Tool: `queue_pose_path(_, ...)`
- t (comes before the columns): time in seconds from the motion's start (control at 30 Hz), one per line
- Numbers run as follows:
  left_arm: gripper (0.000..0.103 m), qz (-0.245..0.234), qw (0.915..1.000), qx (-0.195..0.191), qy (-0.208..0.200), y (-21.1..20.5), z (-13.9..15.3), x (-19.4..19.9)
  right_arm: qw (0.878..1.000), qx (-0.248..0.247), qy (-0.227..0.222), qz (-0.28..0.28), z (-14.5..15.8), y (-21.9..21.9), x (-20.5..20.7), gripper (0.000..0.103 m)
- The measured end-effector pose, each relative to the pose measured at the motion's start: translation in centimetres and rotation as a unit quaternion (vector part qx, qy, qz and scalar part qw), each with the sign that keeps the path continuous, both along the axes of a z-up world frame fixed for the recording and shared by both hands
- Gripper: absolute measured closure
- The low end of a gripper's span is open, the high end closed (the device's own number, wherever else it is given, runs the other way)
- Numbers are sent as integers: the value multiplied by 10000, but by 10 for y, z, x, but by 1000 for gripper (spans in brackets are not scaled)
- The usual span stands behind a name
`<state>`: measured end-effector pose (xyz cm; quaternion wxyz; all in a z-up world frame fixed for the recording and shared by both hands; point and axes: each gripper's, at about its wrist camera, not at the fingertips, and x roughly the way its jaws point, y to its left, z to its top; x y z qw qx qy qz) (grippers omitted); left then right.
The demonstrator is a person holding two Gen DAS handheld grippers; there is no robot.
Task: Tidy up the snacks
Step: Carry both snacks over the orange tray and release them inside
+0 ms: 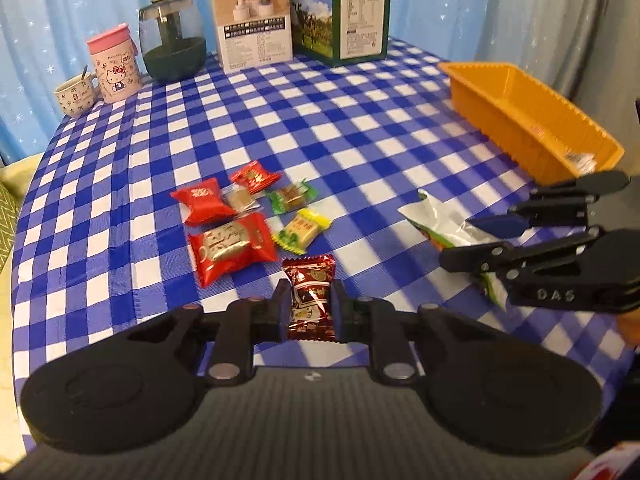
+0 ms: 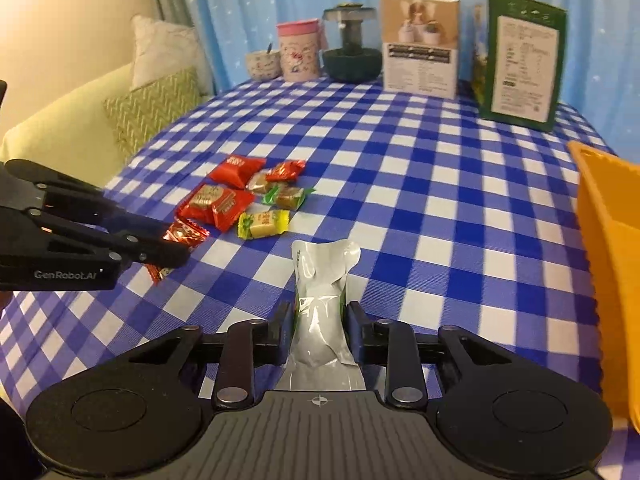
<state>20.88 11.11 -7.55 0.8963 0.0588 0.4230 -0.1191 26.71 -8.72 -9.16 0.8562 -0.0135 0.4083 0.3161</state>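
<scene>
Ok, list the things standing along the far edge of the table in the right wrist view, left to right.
Small patterned cup → pink-lidded mug → dark glass jar → beige box → green carton.

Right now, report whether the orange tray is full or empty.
Nearly empty. The orange tray shows bare floor along most of its length in the left wrist view; only one small clear-wrapped snack lies at its near end.
</scene>
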Motion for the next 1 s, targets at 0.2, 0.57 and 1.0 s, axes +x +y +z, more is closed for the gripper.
queue_pose_path(0.2,85,112,9996,-210,-131,-23,22,-16,9989,186,-50,-434,21,-26,-16,74)
queue_pose_path(0.57,85,235,9966,-714,-344,-83,60,-35,9931,286,-226,-1117,76,-90,-33,74)
queue_pose_path(1.0,85,-296,9937,-949,-522,-183,84,-21,9833,185,-449,-1753,104,-183,-36,74)
